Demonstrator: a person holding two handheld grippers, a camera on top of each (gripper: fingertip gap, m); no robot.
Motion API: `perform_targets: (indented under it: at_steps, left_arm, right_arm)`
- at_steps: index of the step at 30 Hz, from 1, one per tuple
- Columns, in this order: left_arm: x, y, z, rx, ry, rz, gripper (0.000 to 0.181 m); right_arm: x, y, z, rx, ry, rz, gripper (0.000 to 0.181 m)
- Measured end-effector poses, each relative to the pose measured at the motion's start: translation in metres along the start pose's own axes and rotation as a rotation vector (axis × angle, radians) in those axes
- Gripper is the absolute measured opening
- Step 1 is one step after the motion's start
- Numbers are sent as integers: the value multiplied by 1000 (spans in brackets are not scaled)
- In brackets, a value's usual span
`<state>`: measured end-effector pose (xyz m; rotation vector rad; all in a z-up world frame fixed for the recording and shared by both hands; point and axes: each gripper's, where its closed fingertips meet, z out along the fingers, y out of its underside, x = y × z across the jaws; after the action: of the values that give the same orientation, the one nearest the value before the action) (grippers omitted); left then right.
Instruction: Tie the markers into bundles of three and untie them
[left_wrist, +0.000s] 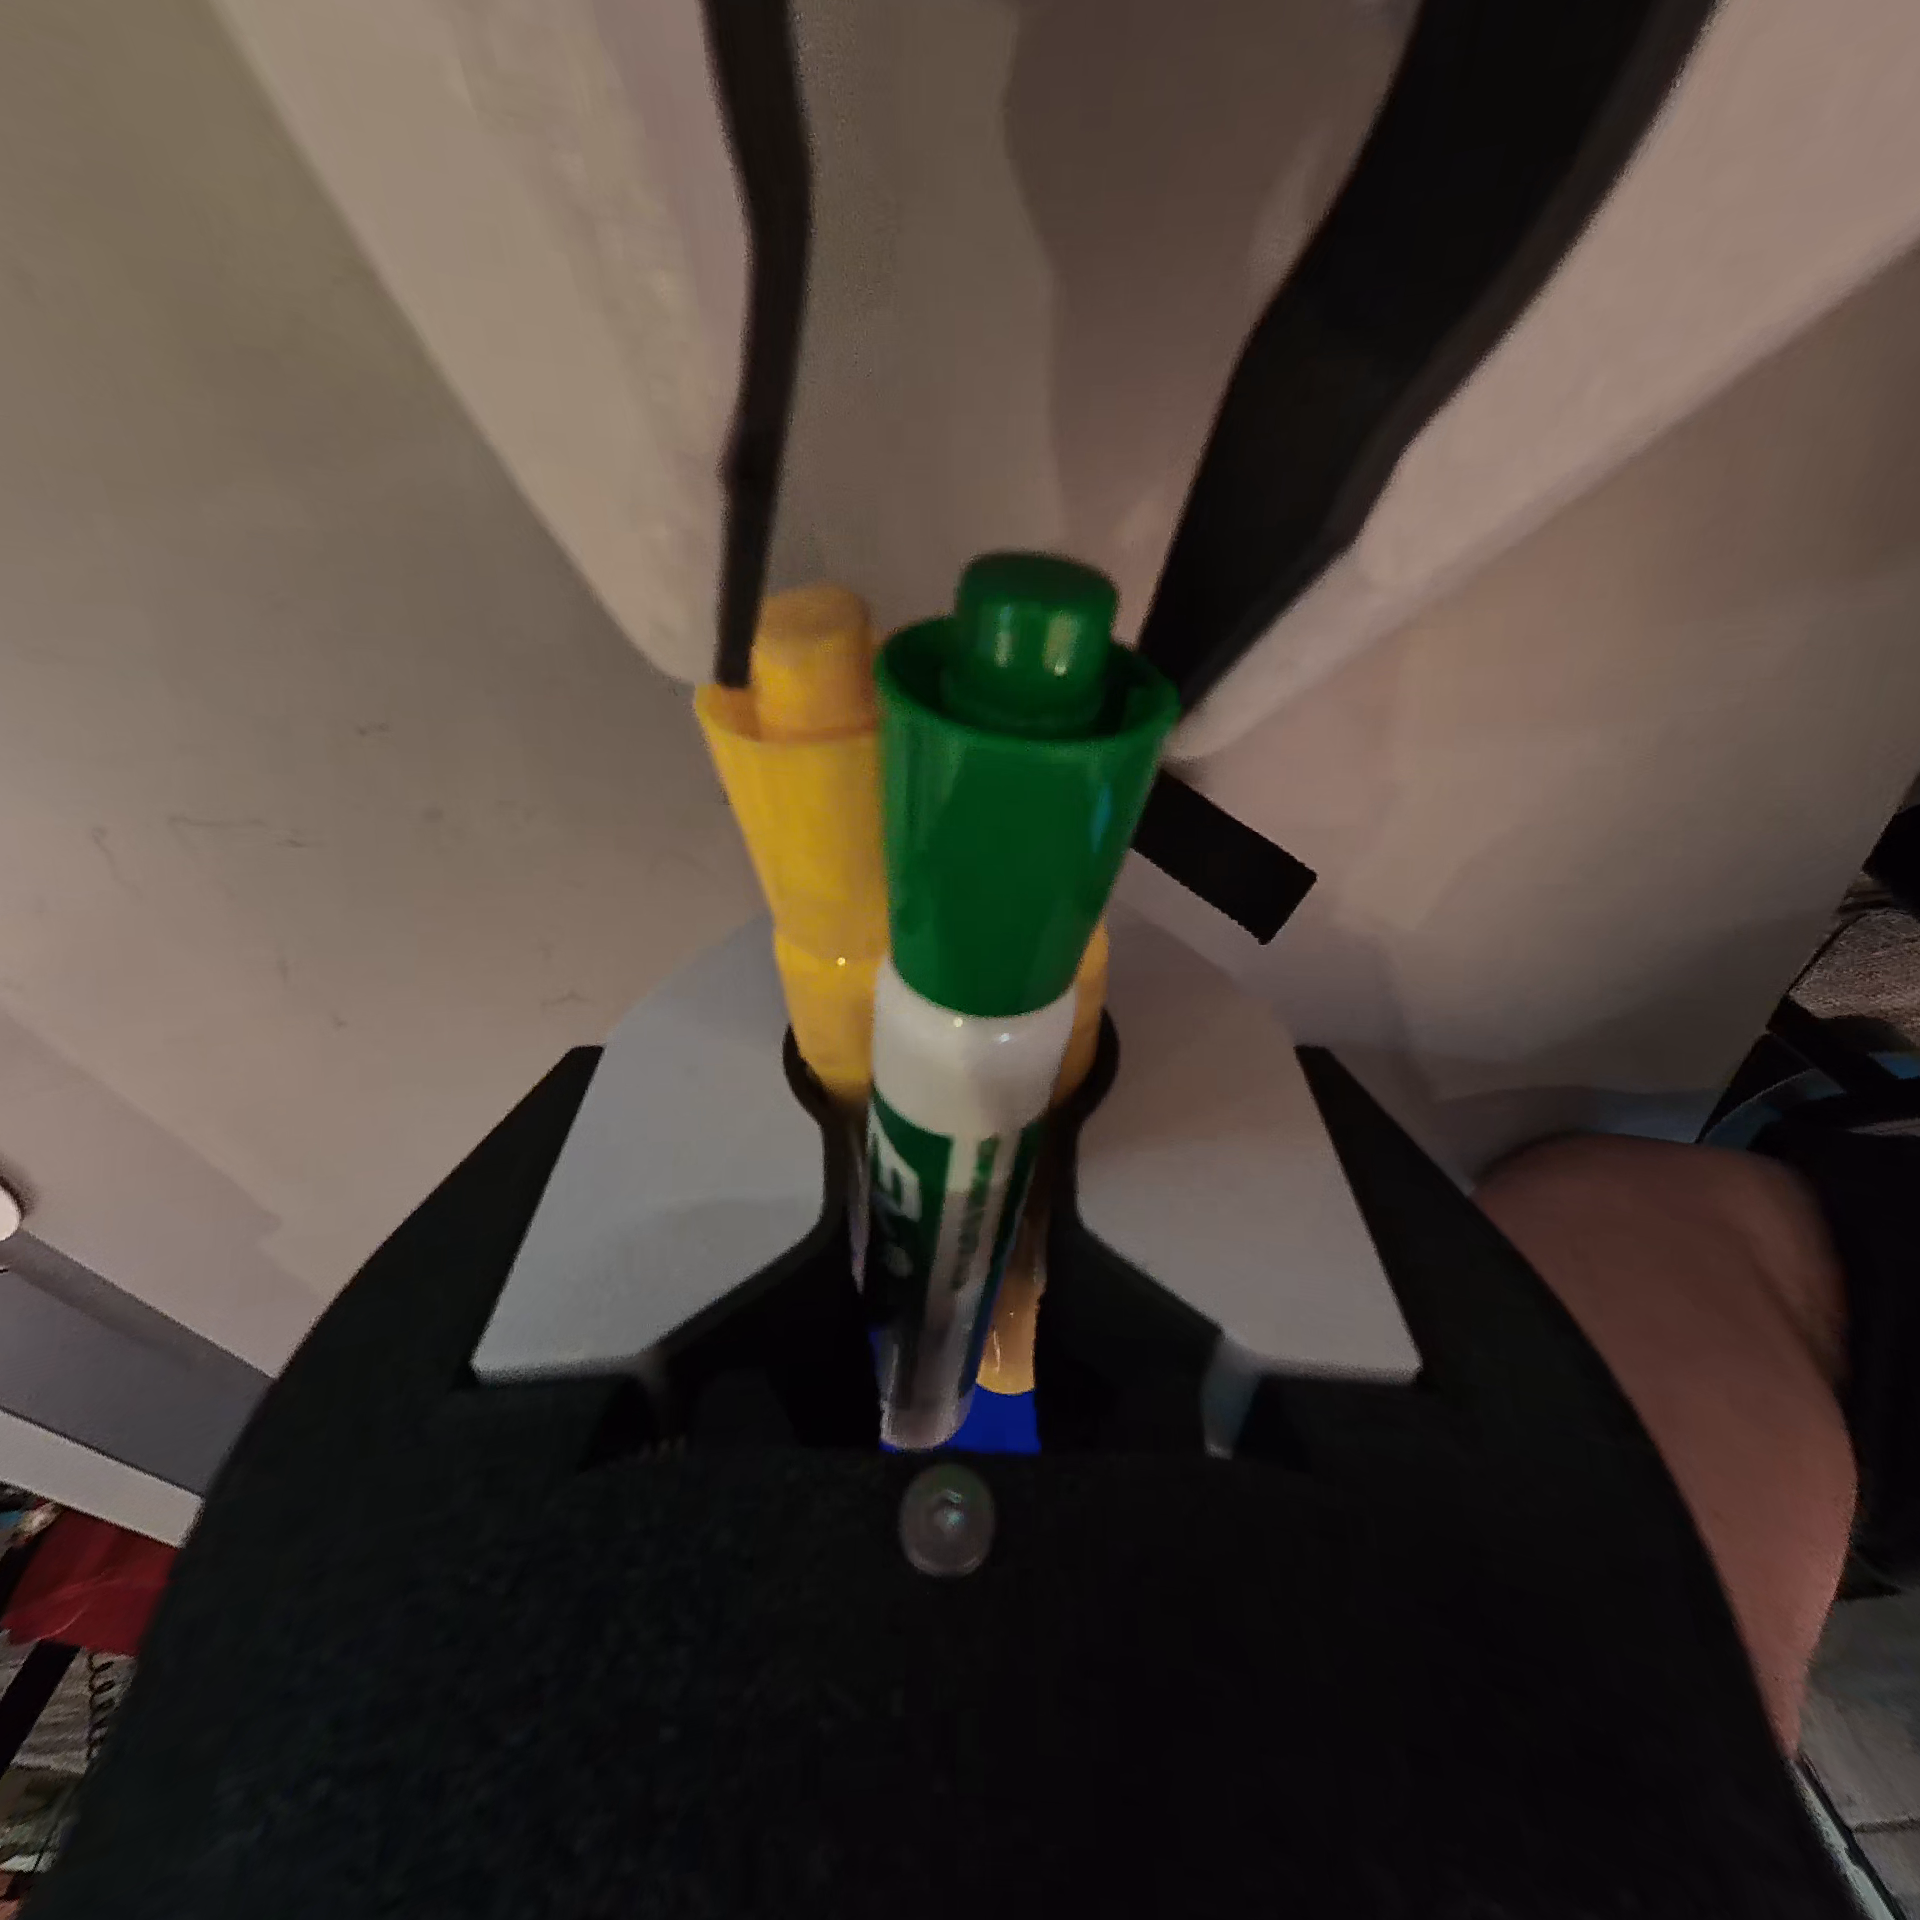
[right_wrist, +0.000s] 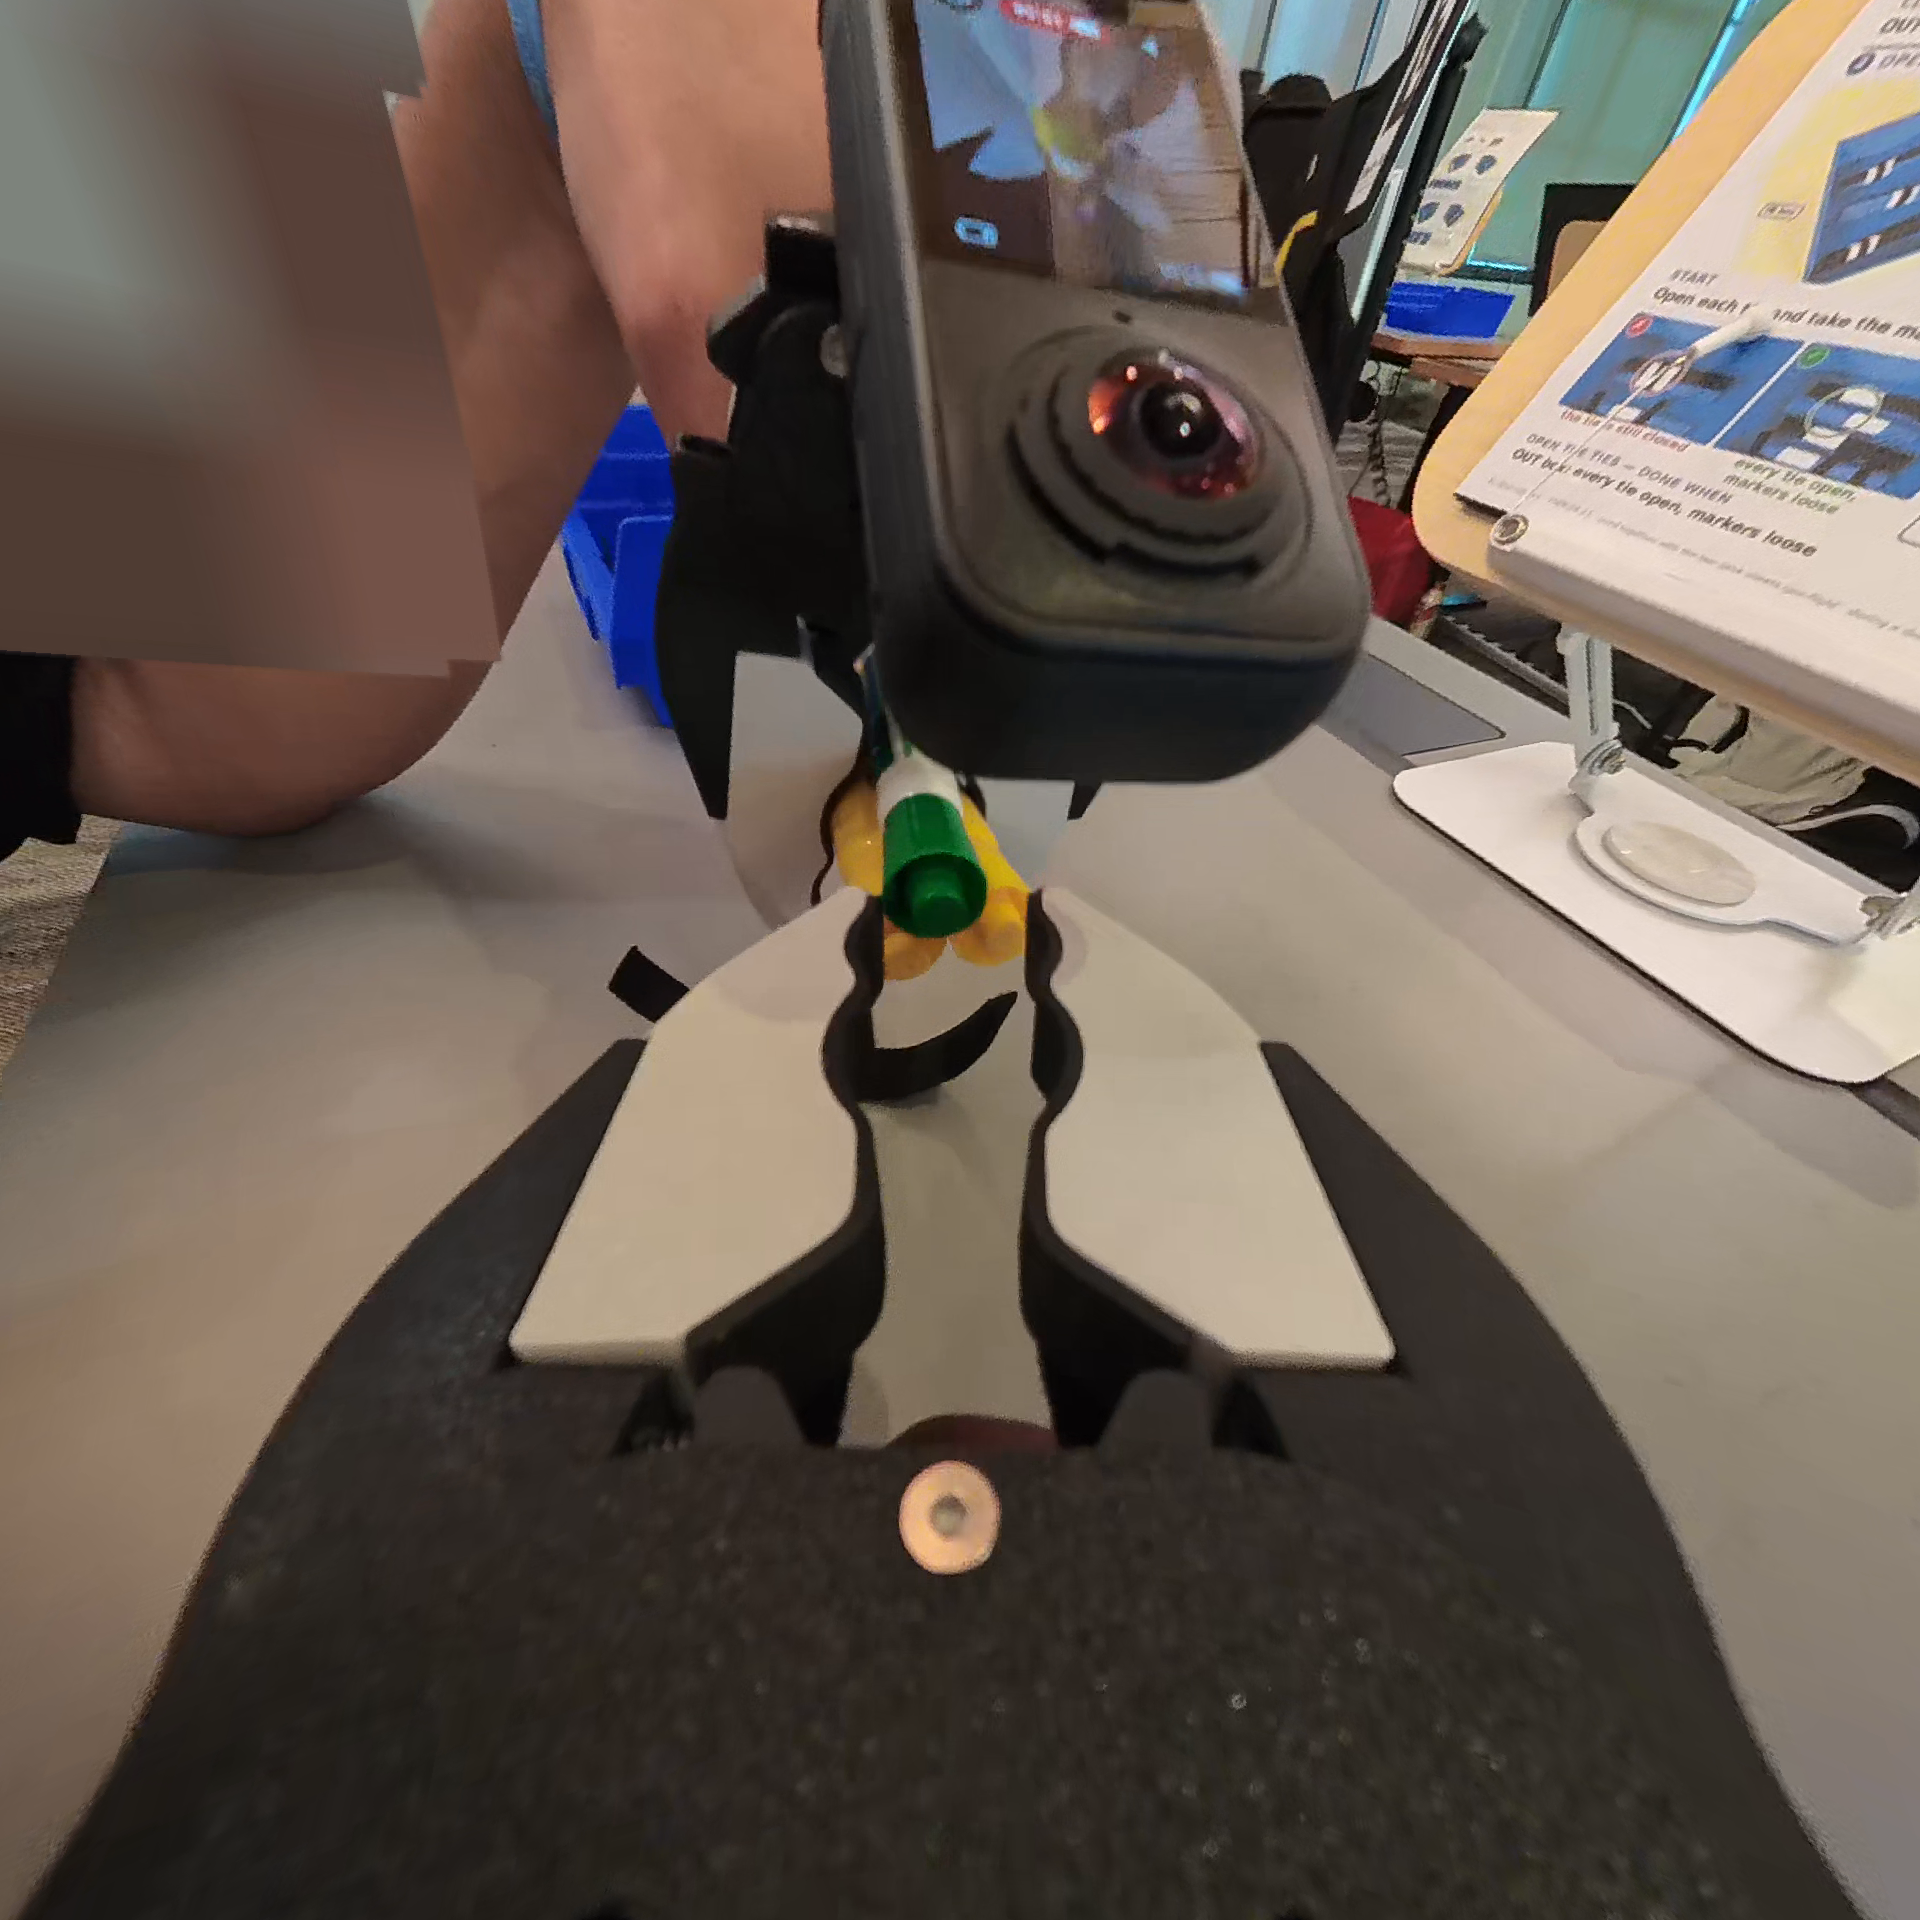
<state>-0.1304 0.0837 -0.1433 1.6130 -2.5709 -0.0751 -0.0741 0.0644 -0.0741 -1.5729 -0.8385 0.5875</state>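
Holding a green-capped white marker (left_wrist: 961, 1122) and two yellow markers (left_wrist: 810, 831) clenched in the left gripper (left_wrist: 951, 1081), above the grey table (right_wrist: 1351, 1039).
The right gripper (right_wrist: 951, 966), jaws parted, flanks the cap ends beside the black strap tie (right_wrist: 935, 1049); seemingly mid-tying, next it must pinch that strap.

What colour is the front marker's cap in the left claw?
Green plastic cap on a white-barrelled marker; clearest in the left wrist view.

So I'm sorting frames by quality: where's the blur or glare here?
Left wrist view: dim, green marker fairly sharp, the white fingers beyond it smeared. Right wrist view: brighter, the camera slightly soft with a reddish glint on its lens, markers small, wide-angle bending at the edges.
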Motion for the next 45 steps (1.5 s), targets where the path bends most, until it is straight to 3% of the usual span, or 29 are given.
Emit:
perform_targets:
  at_steps: [14,20,24,33,45]
  left_arm:
    - [-4,-4,-8,66,-50,32,40]
    - [-6,-3,-8,72,-42,14,40]
    - [-6,-2,-7,65,-37,6,41]
    - [-4,-2,-5,47,-18,1,41]
    - [0,-5,-7,59,-7,21,41]
  right_arm:
    - [3,-9,-2,60,-68,211,39]
    - [-1,-12,-5,86,-46,124,31]
    - [-2,-9,-1,64,-21,83,40]
    - [-30,-32,-10,179,-74,-115,32]
    - [-22,-21,-3,119,-48,-84,37]
